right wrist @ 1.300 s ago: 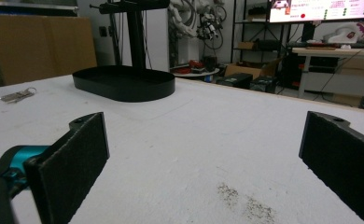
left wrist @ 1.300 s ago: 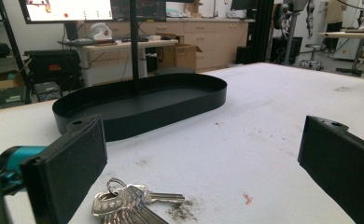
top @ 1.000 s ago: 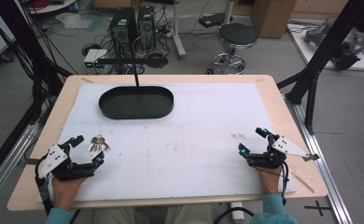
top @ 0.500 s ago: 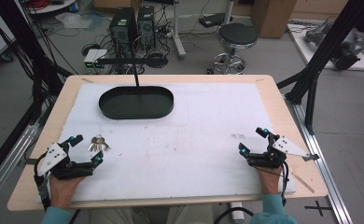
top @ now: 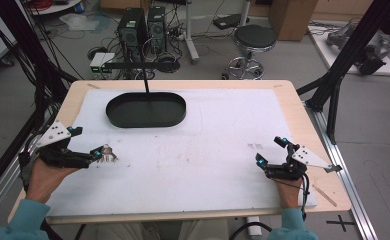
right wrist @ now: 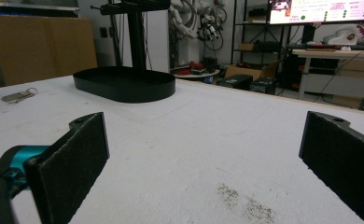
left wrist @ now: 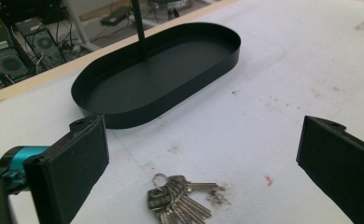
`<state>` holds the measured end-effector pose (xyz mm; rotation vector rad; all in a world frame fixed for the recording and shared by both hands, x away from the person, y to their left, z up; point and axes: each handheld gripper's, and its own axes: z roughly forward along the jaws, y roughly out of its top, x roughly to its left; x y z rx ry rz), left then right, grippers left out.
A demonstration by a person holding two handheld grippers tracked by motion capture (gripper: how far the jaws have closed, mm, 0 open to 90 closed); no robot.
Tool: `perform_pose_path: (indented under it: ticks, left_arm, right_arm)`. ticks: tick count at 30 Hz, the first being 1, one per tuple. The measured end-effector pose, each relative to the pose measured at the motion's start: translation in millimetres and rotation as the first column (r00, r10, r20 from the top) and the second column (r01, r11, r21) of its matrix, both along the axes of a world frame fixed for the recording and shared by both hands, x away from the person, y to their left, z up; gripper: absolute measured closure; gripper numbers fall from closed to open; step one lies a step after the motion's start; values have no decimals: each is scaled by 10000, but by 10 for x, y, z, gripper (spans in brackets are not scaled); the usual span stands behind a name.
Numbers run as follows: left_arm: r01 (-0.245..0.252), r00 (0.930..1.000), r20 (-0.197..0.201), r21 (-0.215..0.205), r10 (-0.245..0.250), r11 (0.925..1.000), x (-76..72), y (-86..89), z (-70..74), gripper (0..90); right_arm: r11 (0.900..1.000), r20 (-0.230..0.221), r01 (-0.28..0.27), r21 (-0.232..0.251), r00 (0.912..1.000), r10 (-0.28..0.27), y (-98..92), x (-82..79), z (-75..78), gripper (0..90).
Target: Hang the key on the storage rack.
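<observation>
A bunch of keys [top: 108,154] lies on the white mat at the left. My left gripper [top: 89,142] is open just left of it, with the nearer fingertip almost at the keys. In the left gripper view the keys [left wrist: 178,198] lie low between the two spread jaws of the left gripper [left wrist: 203,140], with nothing gripped. A black oval tray [top: 146,111] sits at the back of the mat, and the same tray [left wrist: 161,70] lies beyond the keys. My right gripper [top: 270,151] stands open over bare mat at the right. Its own view shows the right gripper [right wrist: 203,140] open and holding nothing.
A thin black post [top: 145,75] with a crossbar rises from the tray's far side. The white mat [top: 223,150] covers most of the wooden table [top: 303,115]. Black frame legs stand off both table sides. From the right gripper, the tray [right wrist: 124,84] and keys [right wrist: 17,95] lie far left.
My left gripper has moved forward, away from the person, and now sits level with the keys. The right gripper and the keys have not moved.
</observation>
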<state>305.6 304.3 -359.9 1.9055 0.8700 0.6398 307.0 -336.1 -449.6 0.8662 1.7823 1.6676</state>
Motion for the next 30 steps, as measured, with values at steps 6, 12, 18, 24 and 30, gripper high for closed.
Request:
perform_pose_path:
  ticks: [6,12,18,24,30]
  left_arm:
    - [-43,9968,-793,497,82,9988,198,-2,113,27]
    - [-50,9858,-1657,1393,283,9902,441,-21,164,27]
    - [93,9739,-2218,2527,486,9675,648,-72,155,27]
    - [214,9614,-2686,2864,588,9579,764,-123,133,27]
    - [431,9428,-3272,3089,636,9501,849,-136,32,27]
  right_arm:
    - [10000,13,3,-25,10000,-3,0,0,0,6]
    - [10000,31,-3,-34,10000,3,1,0,0,6]
    - [10000,94,-7,42,10000,6,1,7,-2,6]
    - [10000,210,35,-64,9998,-34,-7,14,-1,6]
    - [10000,209,38,-72,9998,-36,-7,14,0,6]
